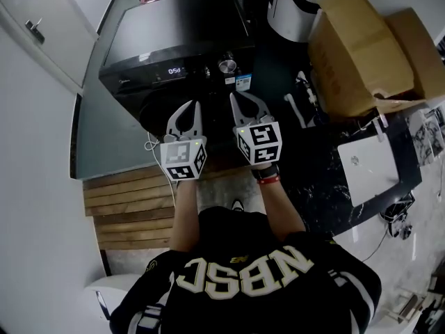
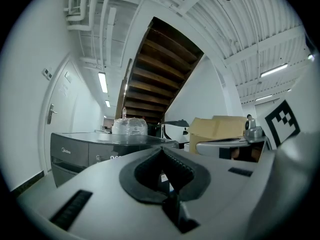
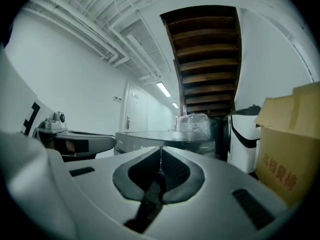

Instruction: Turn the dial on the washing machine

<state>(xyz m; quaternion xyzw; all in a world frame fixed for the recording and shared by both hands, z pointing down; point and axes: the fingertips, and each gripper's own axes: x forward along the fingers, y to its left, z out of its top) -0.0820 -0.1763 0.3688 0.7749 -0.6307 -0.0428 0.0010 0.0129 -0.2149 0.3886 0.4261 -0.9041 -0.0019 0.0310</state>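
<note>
Plainly nothing is gripped. The right gripper [image 3: 160,150] has its jaws pressed together at the tips, with only air in the hollow behind them. The left gripper [image 2: 162,149] is likewise closed and empty. Both are held side by side, pointing at the front of the dark washing machine [image 1: 174,33] but clear of it. Its silver dial [image 1: 227,65] sits on the control panel, to the right of the lit display [image 1: 174,70]. It lies ahead of the right gripper's tips and slightly to their left, untouched. By my reading the task has not begun: a gripper has to open, reach the dial, close round it and turn. A cardboard box [image 1: 361,47] stands off to the right.
</note>
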